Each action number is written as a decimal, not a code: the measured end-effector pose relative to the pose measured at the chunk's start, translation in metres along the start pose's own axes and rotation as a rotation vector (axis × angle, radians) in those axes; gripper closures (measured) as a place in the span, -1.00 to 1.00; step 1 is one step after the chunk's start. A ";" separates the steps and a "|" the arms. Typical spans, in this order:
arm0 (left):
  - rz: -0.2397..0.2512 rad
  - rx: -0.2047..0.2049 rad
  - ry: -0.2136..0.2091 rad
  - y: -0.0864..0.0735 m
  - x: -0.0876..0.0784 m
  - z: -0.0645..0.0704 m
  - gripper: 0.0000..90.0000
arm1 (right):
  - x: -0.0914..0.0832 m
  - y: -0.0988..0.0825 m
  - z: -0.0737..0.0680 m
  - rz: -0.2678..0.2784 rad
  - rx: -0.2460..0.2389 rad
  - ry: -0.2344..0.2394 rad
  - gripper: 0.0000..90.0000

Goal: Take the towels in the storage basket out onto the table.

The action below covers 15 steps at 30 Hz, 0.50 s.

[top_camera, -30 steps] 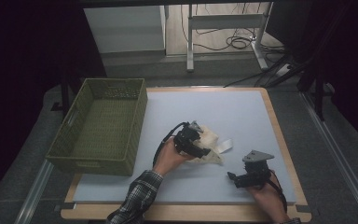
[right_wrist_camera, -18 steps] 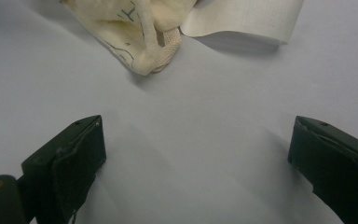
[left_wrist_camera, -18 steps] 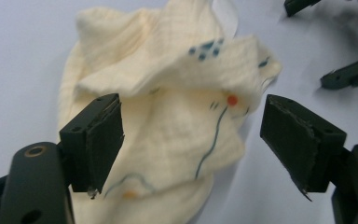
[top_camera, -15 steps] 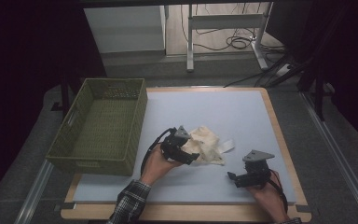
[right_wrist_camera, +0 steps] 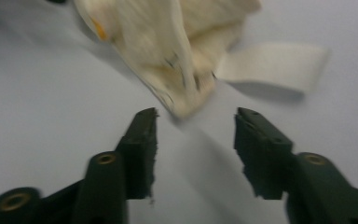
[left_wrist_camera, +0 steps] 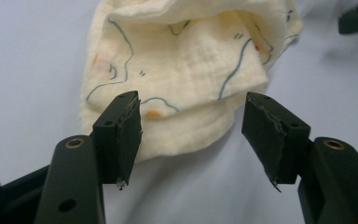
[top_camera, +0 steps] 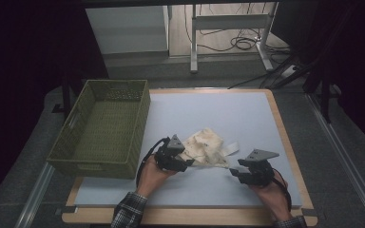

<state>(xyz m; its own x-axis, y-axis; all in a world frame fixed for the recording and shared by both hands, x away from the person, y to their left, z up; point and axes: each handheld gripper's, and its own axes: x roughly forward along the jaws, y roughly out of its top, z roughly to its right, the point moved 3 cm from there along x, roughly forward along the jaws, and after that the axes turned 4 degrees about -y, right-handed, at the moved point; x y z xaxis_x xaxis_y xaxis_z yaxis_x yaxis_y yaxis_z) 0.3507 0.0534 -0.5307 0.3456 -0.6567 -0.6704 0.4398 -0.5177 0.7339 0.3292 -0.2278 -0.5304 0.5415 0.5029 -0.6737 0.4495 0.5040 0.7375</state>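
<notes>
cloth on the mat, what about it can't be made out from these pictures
- Printed pattern on the cloth: too small in the high view, blurred in the right gripper view.
- Cloth's near left edge, high view: hidden behind the left gripper.
- Cloth's far part: cut off by the top edge in both gripper views.
- Where the white strap joins the cloth: blurred in the right gripper view.

A pale blue-grey table [top_camera: 218,109] with a light wooden rim stands on a grey floor [top_camera: 323,142], dim at the sides where the room falls dark. Far beyond the jaws, a white cabinet [top_camera: 128,31] stands beside a metal-legged desk frame [top_camera: 228,23], with black cables [top_camera: 240,42] coiled on wooden flooring beneath it.
</notes>
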 end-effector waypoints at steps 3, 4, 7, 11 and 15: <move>0.005 0.013 -0.007 0.004 0.003 0.004 -0.14 | 0.004 0.017 -0.002 0.001 -0.014 0.030 0.20; 0.005 0.016 -0.015 0.005 0.005 0.006 -0.14 | 0.006 0.023 -0.003 0.002 -0.022 0.033 0.19; 0.000 0.024 -0.037 0.008 0.012 0.007 -0.12 | 0.014 0.037 -0.004 -0.007 -0.022 0.046 0.17; -0.012 0.015 -0.029 0.009 0.020 0.003 0.16 | 0.030 0.047 -0.004 -0.032 -0.023 0.081 0.20; 0.014 -0.018 -0.058 0.011 0.021 -0.002 0.79 | 0.040 0.049 -0.008 -0.067 -0.071 0.061 0.79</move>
<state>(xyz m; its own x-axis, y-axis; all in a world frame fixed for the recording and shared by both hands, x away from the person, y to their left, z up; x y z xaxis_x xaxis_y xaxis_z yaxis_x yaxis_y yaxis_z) 0.3641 0.0350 -0.5373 0.3031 -0.6949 -0.6521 0.4503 -0.4986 0.7407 0.3671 -0.1771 -0.5222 0.4668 0.5068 -0.7247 0.4310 0.5852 0.6869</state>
